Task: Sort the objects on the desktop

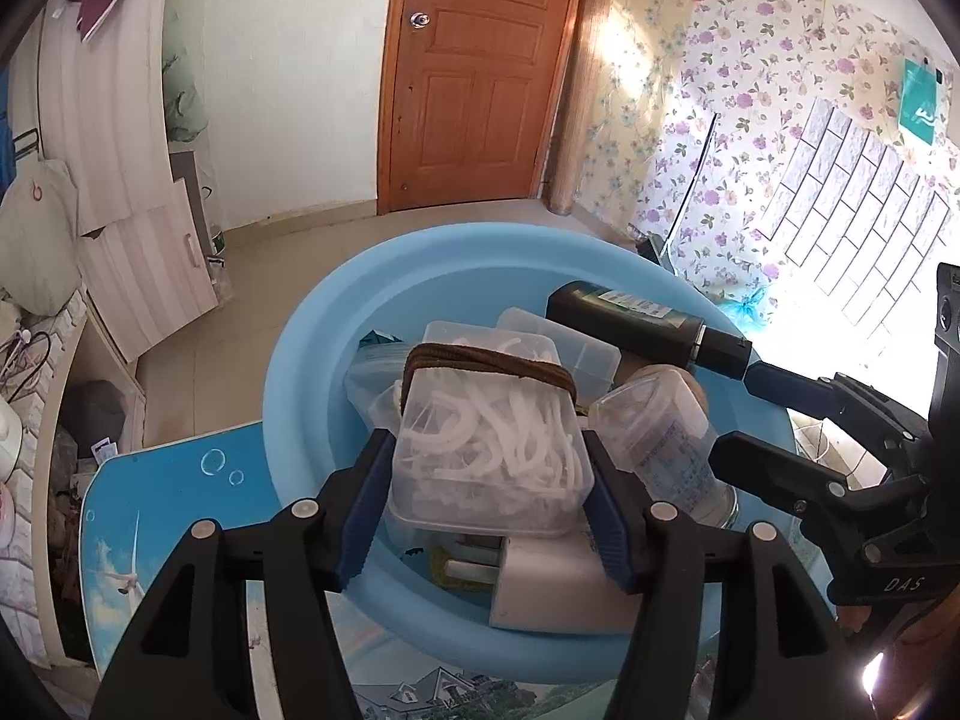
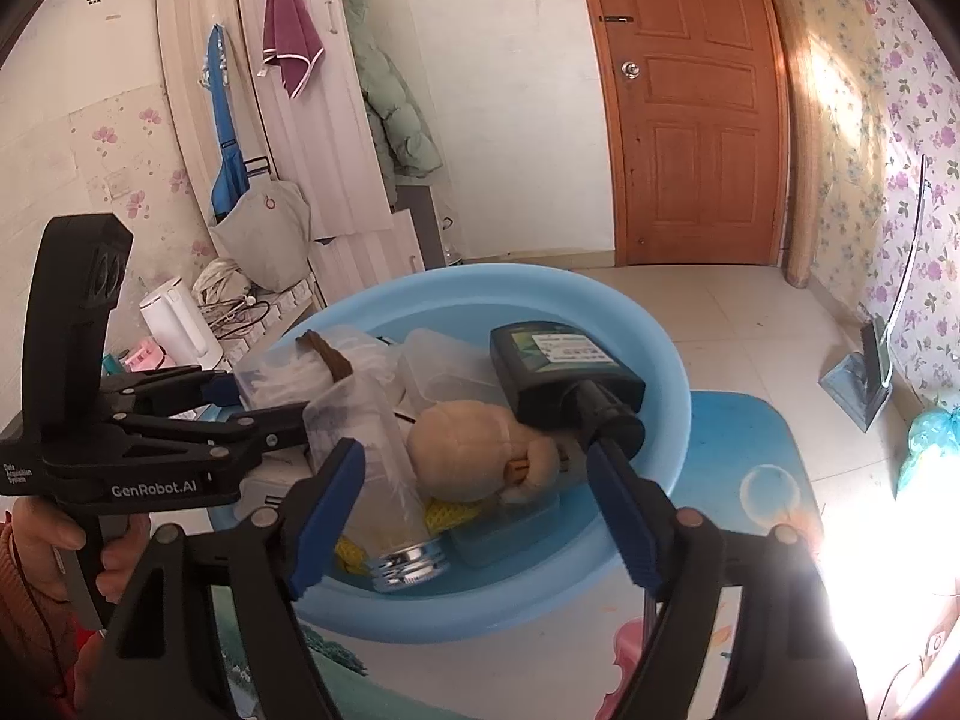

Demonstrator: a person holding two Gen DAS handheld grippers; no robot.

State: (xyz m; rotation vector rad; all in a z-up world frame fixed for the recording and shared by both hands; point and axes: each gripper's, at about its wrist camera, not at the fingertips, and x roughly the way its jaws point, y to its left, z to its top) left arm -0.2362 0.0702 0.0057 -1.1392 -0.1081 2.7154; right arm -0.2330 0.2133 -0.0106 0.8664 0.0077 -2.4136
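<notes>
Now both my grippers are over the blue basin [image 1: 312,324]. My left gripper [image 1: 489,516] straddles the clear box [image 1: 489,450] of white pieces atop the pile; pads beside its walls, can't tell if they press. My right gripper [image 2: 480,516] is spread, nothing pinched, with the plush toy [image 2: 474,450] between its fingers and the dark bottle [image 2: 558,372] just beyond.

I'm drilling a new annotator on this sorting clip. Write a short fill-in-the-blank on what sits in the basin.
1. All the sorted things lie in a round light ____ basin.
2. The clear box of white hooks sits between the fingers of the ____ gripper.
3. A ____ band wraps that box.
4. The dark bottle lies beside a tan ____ toy.

Answers: blue; left; brown; plush
</notes>
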